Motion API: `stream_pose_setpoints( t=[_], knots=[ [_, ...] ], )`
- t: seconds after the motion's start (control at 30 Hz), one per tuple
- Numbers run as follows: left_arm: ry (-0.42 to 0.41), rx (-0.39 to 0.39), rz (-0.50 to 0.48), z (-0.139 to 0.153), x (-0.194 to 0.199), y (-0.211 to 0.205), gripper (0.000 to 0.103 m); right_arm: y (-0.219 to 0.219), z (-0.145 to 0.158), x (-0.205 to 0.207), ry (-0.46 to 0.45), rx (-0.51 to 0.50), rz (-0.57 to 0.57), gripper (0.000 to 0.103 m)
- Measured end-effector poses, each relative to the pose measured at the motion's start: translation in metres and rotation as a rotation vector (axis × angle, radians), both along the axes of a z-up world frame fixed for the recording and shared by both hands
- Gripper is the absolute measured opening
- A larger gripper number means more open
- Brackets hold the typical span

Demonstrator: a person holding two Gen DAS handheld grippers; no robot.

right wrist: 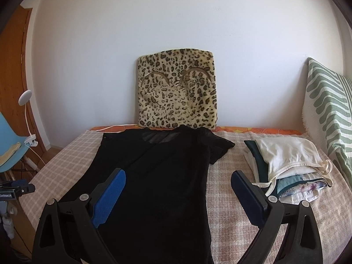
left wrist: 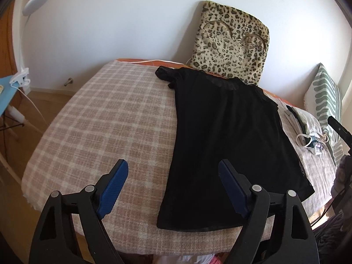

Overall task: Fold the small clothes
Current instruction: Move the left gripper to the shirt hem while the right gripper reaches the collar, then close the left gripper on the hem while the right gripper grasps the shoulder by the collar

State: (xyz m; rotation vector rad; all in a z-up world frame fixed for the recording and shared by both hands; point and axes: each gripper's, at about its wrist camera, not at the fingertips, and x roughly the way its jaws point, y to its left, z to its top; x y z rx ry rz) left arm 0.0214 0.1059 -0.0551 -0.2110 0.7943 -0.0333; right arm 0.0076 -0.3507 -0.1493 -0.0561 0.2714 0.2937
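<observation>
Both pairs of blue-padded fingers stand wide apart with nothing clamped between them. Those of the left gripper (left wrist: 173, 187) hang over the near left hem of the black top (left wrist: 224, 145), one finger (left wrist: 115, 184) above the checked blanket (left wrist: 99, 114), the other (left wrist: 233, 189) above the dark cloth. Those of the right gripper (right wrist: 178, 198) straddle the garment's right edge, the left finger (right wrist: 109, 198) over the fabric and the right one (right wrist: 247, 198) over the blanket.

The black top lies spread flat on the bed, hem toward the cameras, neckline and short sleeves at the far end. Just beside it to the right sits a stack of folded clothes (right wrist: 290, 171), pale pieces on top. Behind the top a leopard-print cushion (right wrist: 177, 90) leans upright on the white wall (right wrist: 154, 22), and a green-striped pillow (right wrist: 327, 110) stands at the far right.
</observation>
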Motion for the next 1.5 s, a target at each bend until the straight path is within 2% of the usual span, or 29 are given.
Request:
stream_pose_setpoints(
  t=[0.13, 0.23, 0.3, 0.43, 0.57, 0.67, 0.8, 1.0, 1.17, 1.27, 1.5],
  knots=[
    [0.049, -0.073, -0.017, -0.014, -0.002, 0.01, 0.077, 0.015, 0.004, 0.011, 0.025, 0.02, 0.048, 0.098],
    [0.094, -0.124, -0.034, -0.026, -0.003, 0.016, 0.07, 0.025, 0.006, 0.024, 0.075, 0.057, 0.091, 0.097],
    [0.124, -0.161, -0.053, -0.035, -0.003, 0.018, 0.07, 0.034, 0.008, 0.036, 0.117, 0.072, 0.118, 0.096],
    [0.173, -0.161, -0.067, -0.05, -0.005, 0.014, 0.063, 0.063, 0.015, 0.067, 0.202, 0.061, 0.198, 0.088],
    [0.215, -0.182, -0.073, -0.059, -0.004, 0.014, 0.055, 0.105, 0.027, 0.093, 0.182, -0.025, 0.248, 0.086],
    [0.244, -0.21, -0.072, -0.062, -0.001, 0.014, 0.052, 0.133, 0.036, 0.111, 0.186, -0.054, 0.294, 0.085],
    [0.249, -0.213, -0.05, -0.06, 0.002, 0.016, 0.052, 0.169, 0.042, 0.138, 0.196, -0.08, 0.326, 0.085],
    [0.234, -0.204, -0.038, -0.058, 0.008, 0.017, 0.048, 0.227, 0.045, 0.18, 0.266, -0.104, 0.357, 0.084],
    [0.235, -0.183, -0.044, -0.062, 0.012, 0.016, 0.044, 0.287, 0.037, 0.216, 0.359, -0.128, 0.4, 0.082],
    [0.261, -0.22, -0.065, -0.069, 0.015, 0.017, 0.031, 0.322, 0.023, 0.241, 0.4, -0.156, 0.389, 0.081],
    [0.263, -0.227, -0.073, -0.072, 0.019, 0.015, 0.03, 0.377, -0.014, 0.294, 0.481, -0.187, 0.364, 0.076]
  ],
)
